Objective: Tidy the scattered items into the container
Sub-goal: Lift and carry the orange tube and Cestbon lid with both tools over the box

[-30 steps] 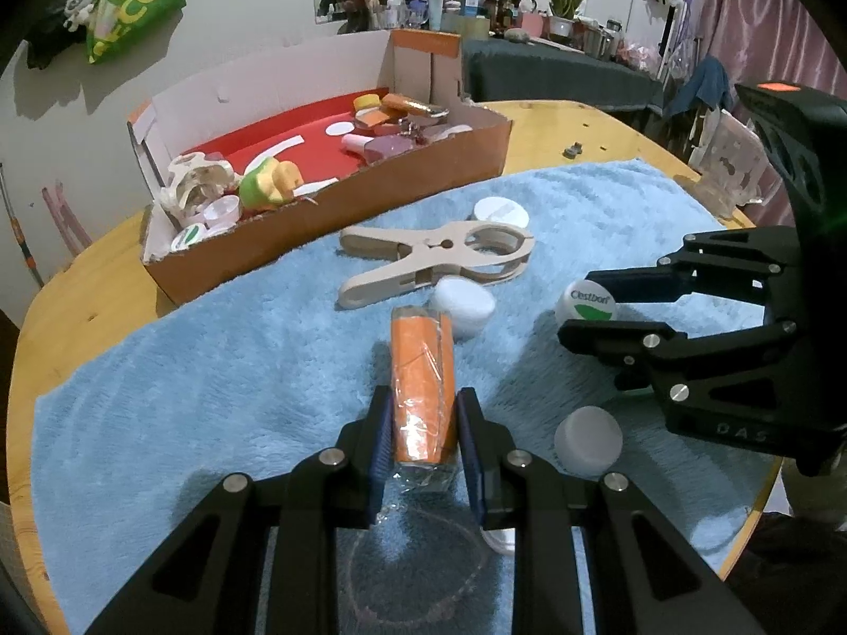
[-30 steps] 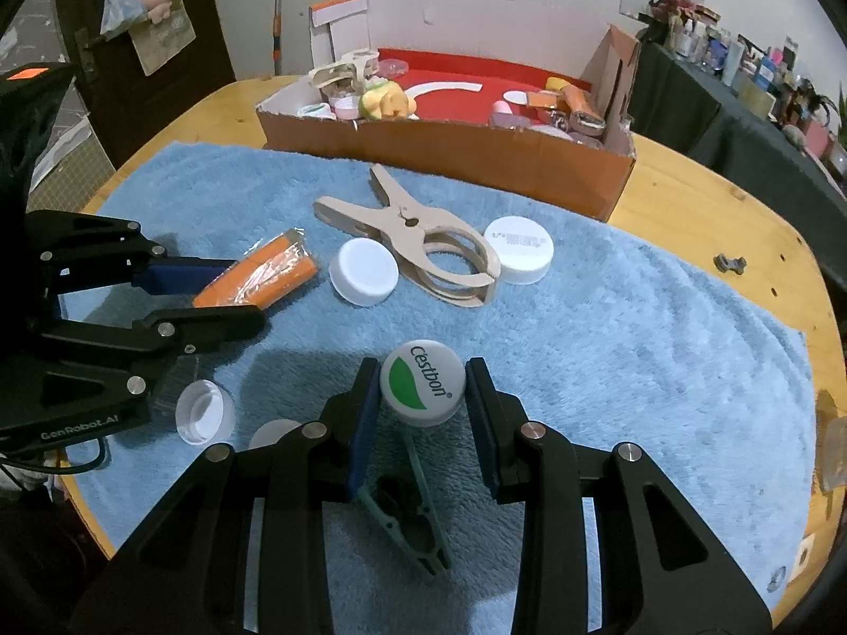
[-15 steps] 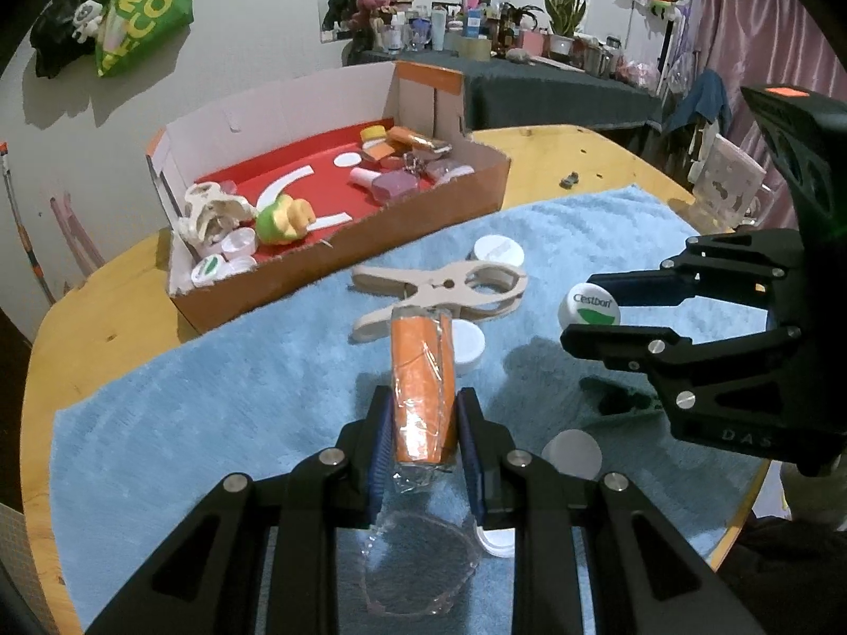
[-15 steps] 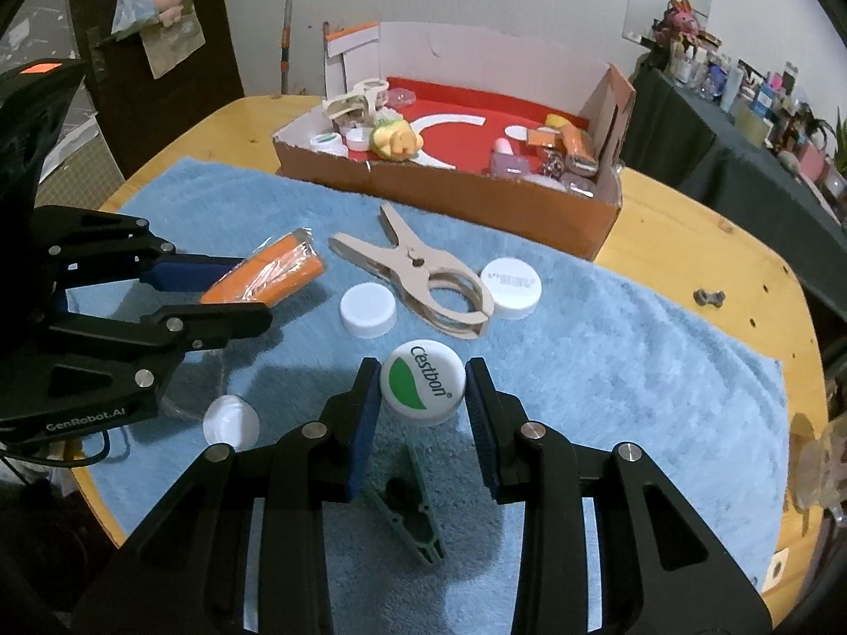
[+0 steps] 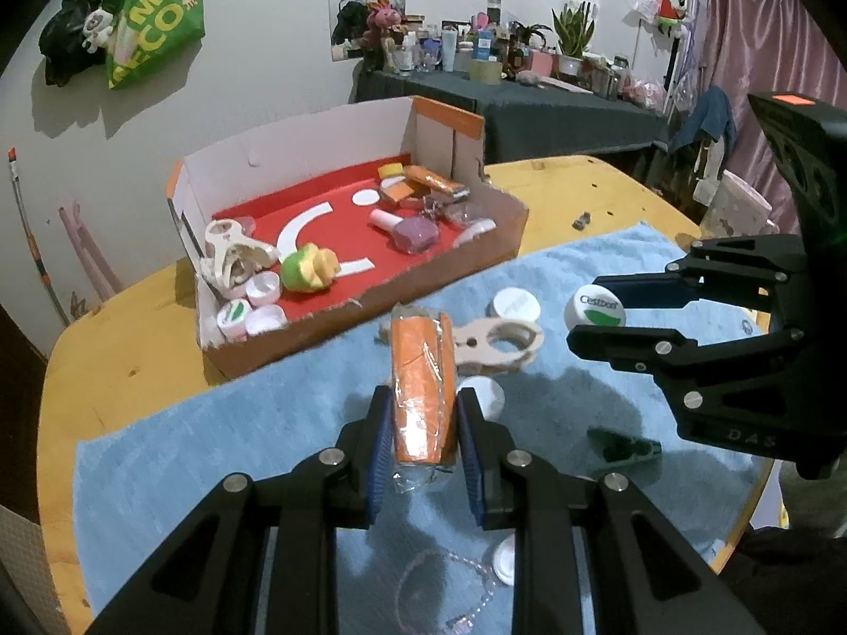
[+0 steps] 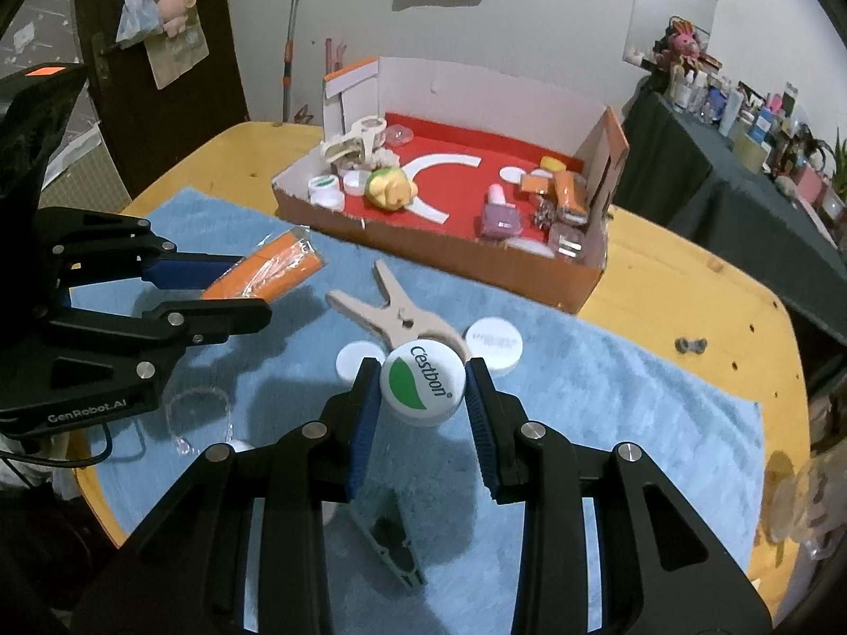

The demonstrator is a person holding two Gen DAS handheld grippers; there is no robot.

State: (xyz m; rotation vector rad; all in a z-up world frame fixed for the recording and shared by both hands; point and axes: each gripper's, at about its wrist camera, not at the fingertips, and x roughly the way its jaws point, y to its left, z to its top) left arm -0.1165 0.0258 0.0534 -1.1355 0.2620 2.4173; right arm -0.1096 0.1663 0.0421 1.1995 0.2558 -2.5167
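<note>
- Two grippers loaded, both raised clear of the blue towel [image 6: 609,423].
- Left gripper [image 5: 423,418] clamped on orange wrapped pack [image 5: 422,386]: pack pinched at its lower half between the blue pads, long axis running forward past the fingertips, clear wrapper tail hanging out the back end.
- Same pack in right wrist view [image 6: 270,272], sticking out beyond left gripper [image 6: 233,291] toward the box.
- Right gripper [image 6: 423,397] clamped on white Cestbon cap [image 6: 421,386]: cap squeezed edge to edge between the pads, printed face up toward the camera, green swoosh visible.
- Same cap in left wrist view [image 5: 595,309], held at the tips of right gripper [image 5: 609,312].
- Cardboard box [image 5: 370,312] with red floor beyond the towel on the yellow table [image 6: 688,286], ahead of both grippers, already holding bottles, caps, a yellow-green toy.
- Left on towel: wooden clothespin [image 6: 397,317] just ahead of the held cap, white lid [image 6: 495,341] beside it, smaller white cap [image 6: 352,357] partly hidden by the right gripper's left finger, green clip [image 6: 394,540] under the right gripper, clear plastic piece [image 6: 196,413] near the left gripper.
</note>
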